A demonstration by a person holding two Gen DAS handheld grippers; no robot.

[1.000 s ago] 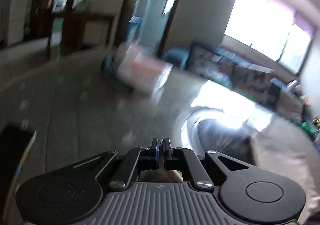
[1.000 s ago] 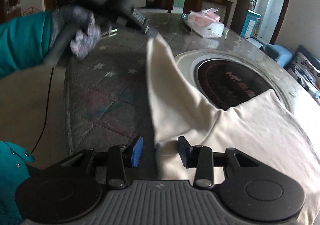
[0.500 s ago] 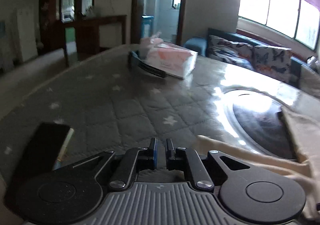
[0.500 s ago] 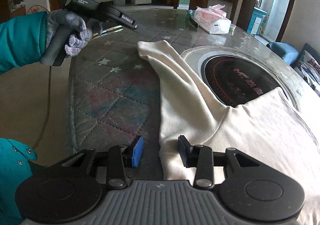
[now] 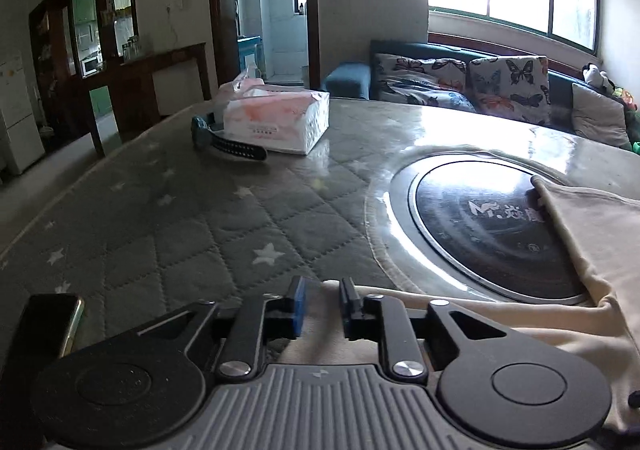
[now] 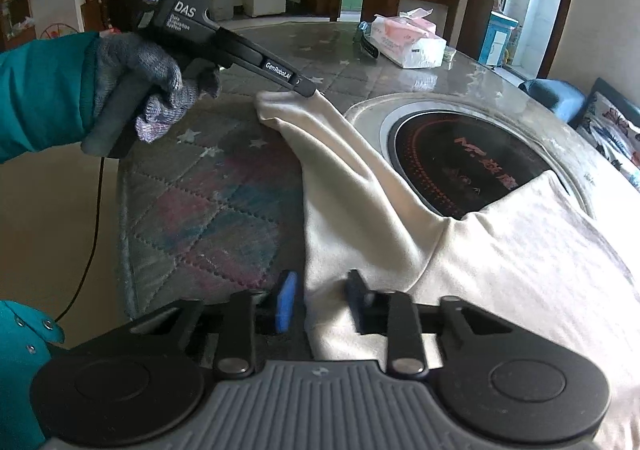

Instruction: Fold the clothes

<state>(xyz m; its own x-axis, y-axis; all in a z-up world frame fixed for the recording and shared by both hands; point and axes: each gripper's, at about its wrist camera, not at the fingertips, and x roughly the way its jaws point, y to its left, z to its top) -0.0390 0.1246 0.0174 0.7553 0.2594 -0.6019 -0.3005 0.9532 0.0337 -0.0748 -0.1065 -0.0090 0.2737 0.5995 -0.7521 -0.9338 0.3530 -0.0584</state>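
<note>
A cream long-sleeved garment lies on the table, its body at the right and one sleeve stretched out to the far left. My left gripper is open at the sleeve's cuff, its tips resting at the cuff end; it also shows in the right wrist view. My right gripper is open, low over the garment's near edge where the sleeve meets the body, with cloth between its fingers.
The round table has a grey quilted star cover and a black induction plate in the middle. A tissue pack and a watch lie at the far side. A dark phone lies near the left edge.
My left gripper carried the sleeve out to the left, laid it flat on the table and opened. My right gripper has stayed open in place.
</note>
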